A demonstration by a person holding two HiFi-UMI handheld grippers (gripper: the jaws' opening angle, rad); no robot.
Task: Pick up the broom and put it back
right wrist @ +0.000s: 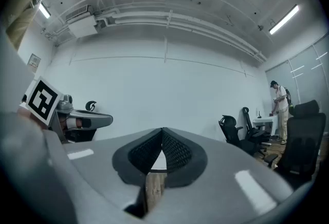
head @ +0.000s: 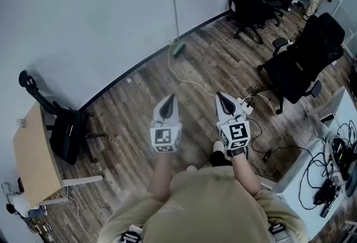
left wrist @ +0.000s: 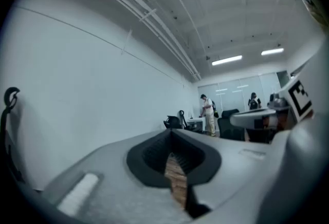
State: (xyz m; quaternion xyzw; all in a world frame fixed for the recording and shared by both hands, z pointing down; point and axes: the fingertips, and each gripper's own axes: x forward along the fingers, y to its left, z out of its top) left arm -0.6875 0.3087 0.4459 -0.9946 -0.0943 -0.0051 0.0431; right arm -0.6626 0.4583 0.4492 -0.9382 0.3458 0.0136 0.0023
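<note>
- Left gripper (head: 170, 98) and right gripper (head: 223, 97): both with jaws together, nothing between them, held level over the floor.
- Broom (head: 176, 27) stands upright against the wall (head: 83, 24) at the floor's far edge, well apart from both grippers.
- Risk: a white cable (head: 187, 81) runs from the broom head toward the power strip (head: 246, 103); walking in could snag it.
- Risk: jaws must open before the thin handle, or a nudge could topple it.
- Room: wood-plank floor (head: 139, 113), black office chair (head: 298, 63) right, wooden desk (head: 30, 158) left.
</note>
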